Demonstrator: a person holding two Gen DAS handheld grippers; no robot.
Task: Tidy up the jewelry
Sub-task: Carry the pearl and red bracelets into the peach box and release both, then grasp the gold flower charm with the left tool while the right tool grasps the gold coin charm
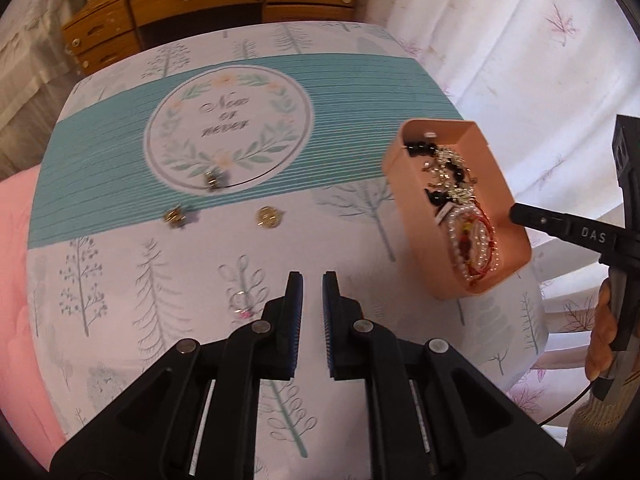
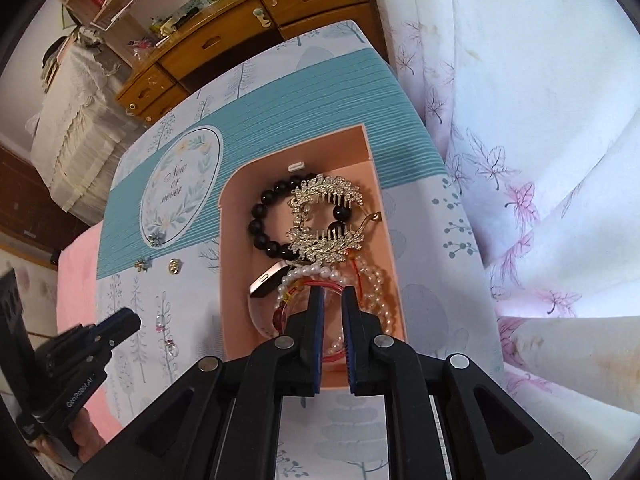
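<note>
Wooden drawers (image 1: pixel 208 0) line the back of the room, and a white curtain (image 1: pixel 520 40) with pink leaf print hangs on the right. Before them stands a table under a tree-patterned cloth (image 1: pixel 120 264) with a teal band and a round "Now or never" emblem (image 1: pixel 228 124).

Leftmost on the cloth, near the teal band's lower edge, lies a small gold ornament (image 1: pixel 175 216). A darker, blurred piece (image 1: pixel 215 179) sits on the emblem's lower rim, and a round gold brooch (image 1: pixel 269 216) lies just right of the first, apart from both. A clear ring with a pink bead (image 1: pixel 242 307) rests just left of the left gripper (image 1: pixel 312 288). Its fingers stand slightly parted, holding nothing, above the cloth.

Further right is the pink box (image 1: pixel 416 224), open-topped, at the table's right side. Inside, a black bead bracelet (image 2: pixel 266 222) lies at the far end, overlapped by a rhinestone hair comb (image 2: pixel 328 216). Nearer are pearl strands (image 2: pixel 308 272) tangled with red cord (image 2: pixel 320 283), and a rose-gold clasp piece (image 2: pixel 266 282).

The right gripper (image 2: pixel 332 300) reaches over the box's near end, its tips directly above the pearls. A narrow gap shows between the fingers; whether they pinch anything cannot be told.
</note>
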